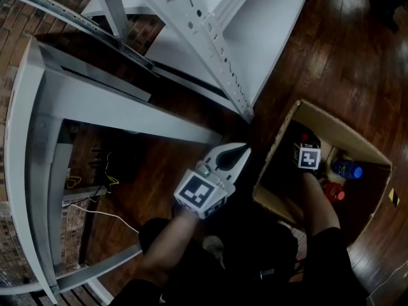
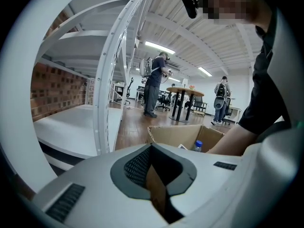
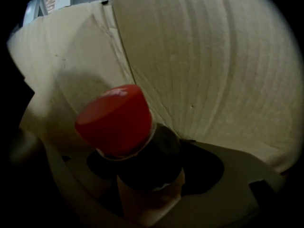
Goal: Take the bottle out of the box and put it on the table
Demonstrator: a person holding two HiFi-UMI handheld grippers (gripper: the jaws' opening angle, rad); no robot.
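Shelving of white metal (image 1: pixel 191 24) spreads ahead and to the left of the left gripper (image 1: pixel 237 152), and its slanted post ends just beyond the gripper's tip. Dark wooden floor (image 1: pixel 331 56) lies bare further ahead and to the right of both grippers.

The cardboard box (image 1: pixel 275 199) stands open-topped immediately right of the left gripper. That gripper hovers outside the box's near wall, with its jaws together and nothing in them.

The right gripper (image 1: pixel 306 144) reaches down inside the box, close to the left wall. Cardboard walls close in ahead of it and on its left, meeting in a corner; only the top is open above it. Its jaws stand wide around the neck of a dark red-capped bottle (image 3: pixel 137 146). Dark gaps show on either side of the neck, so the pads do not press on it.

A blue-capped bottle (image 1: pixel 347 169) stands to this gripper's right, near the box's right wall. Another red cap (image 1: pixel 335 192) sits behind the gripper, beside the forearm.
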